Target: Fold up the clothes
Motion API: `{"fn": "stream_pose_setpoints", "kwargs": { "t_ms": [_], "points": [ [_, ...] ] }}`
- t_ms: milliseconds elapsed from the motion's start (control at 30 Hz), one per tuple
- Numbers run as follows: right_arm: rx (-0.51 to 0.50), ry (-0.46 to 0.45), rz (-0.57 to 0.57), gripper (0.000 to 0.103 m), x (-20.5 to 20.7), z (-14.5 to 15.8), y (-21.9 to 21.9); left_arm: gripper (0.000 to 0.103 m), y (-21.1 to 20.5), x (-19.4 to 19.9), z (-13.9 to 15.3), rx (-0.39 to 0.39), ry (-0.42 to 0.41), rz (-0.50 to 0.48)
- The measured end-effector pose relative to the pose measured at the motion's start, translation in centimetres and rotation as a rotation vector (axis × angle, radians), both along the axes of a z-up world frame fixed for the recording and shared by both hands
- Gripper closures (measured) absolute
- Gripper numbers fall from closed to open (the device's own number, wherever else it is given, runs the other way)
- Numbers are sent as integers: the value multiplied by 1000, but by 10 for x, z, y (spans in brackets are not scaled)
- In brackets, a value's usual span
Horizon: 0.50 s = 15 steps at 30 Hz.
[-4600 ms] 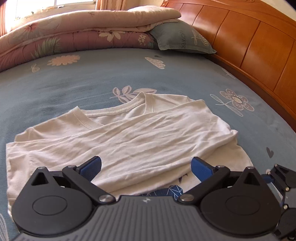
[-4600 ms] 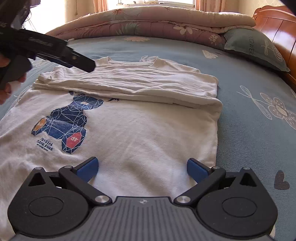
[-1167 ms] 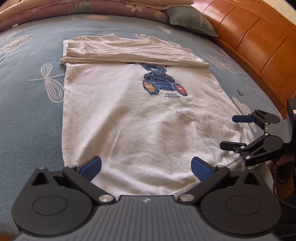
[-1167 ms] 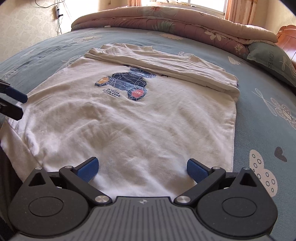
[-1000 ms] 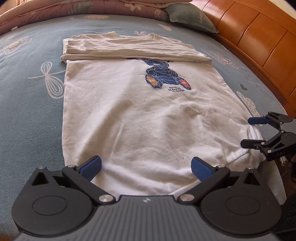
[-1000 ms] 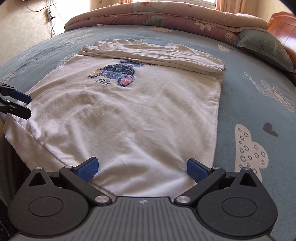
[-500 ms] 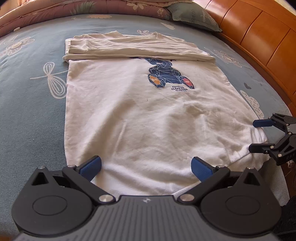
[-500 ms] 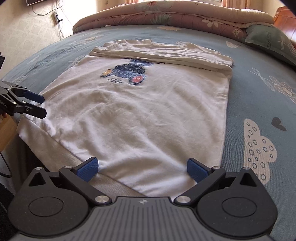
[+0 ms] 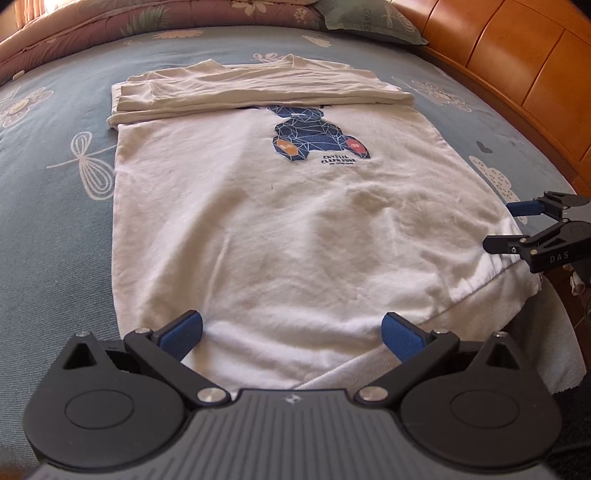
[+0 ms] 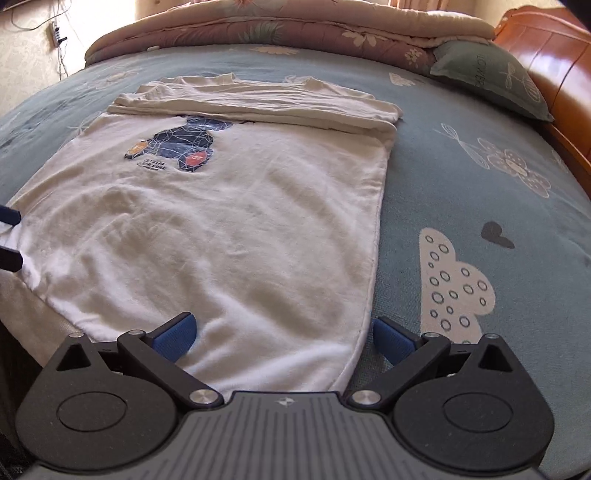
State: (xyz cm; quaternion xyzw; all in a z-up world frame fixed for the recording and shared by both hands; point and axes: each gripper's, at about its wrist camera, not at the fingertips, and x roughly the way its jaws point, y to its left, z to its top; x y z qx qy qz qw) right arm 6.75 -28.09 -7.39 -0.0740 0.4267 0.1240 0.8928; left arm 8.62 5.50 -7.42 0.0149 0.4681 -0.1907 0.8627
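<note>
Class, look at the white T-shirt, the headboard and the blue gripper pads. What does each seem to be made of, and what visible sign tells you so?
T-shirt: soft matte knit, probably cotton; it creases and drapes over the bed edge.
Headboard: wood or wood veneer, glossy orange-brown panels with highlights.
Gripper pads: likely rubber or soft plastic; matte blue, finely textured.

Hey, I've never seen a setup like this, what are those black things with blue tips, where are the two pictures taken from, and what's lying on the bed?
Those are two hand-held grippers a person carries, each with a camera looking along its blue-padded fingers. One picture is from the left gripper, one from the right gripper. Both stand open at the bottom hem of a white T-shirt with a blue geometric bear print; neither holds anything. The shirt lies on a blue patterned bedsheet, its top part already folded down. The right gripper also shows at the edge of the left picture. Behind lie a folded pink floral quilt and a grey-green pillow.
</note>
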Motion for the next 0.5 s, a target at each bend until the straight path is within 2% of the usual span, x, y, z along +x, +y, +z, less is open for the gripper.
{"fn": "stream_pose_setpoints", "kwargs": {
  "t_ms": [67,200,267,400,500],
  "points": [
    [13,7,-19,0,-2,0,-5,1,6,4,6,-10,1,1],
    [-52,-56,19,0,-6,10,8,1,17,32,23,-35,-46,41],
    [-20,-75,42,0,-3,17,14,1,20,53,21,-75,-50,53],
    [23,-77,75,0,3,20,26,1,32,85,3,-154,8,120],
    [35,-51,86,0,4,14,30,1,43,91,0,-143,-28,156]
  ]
}}
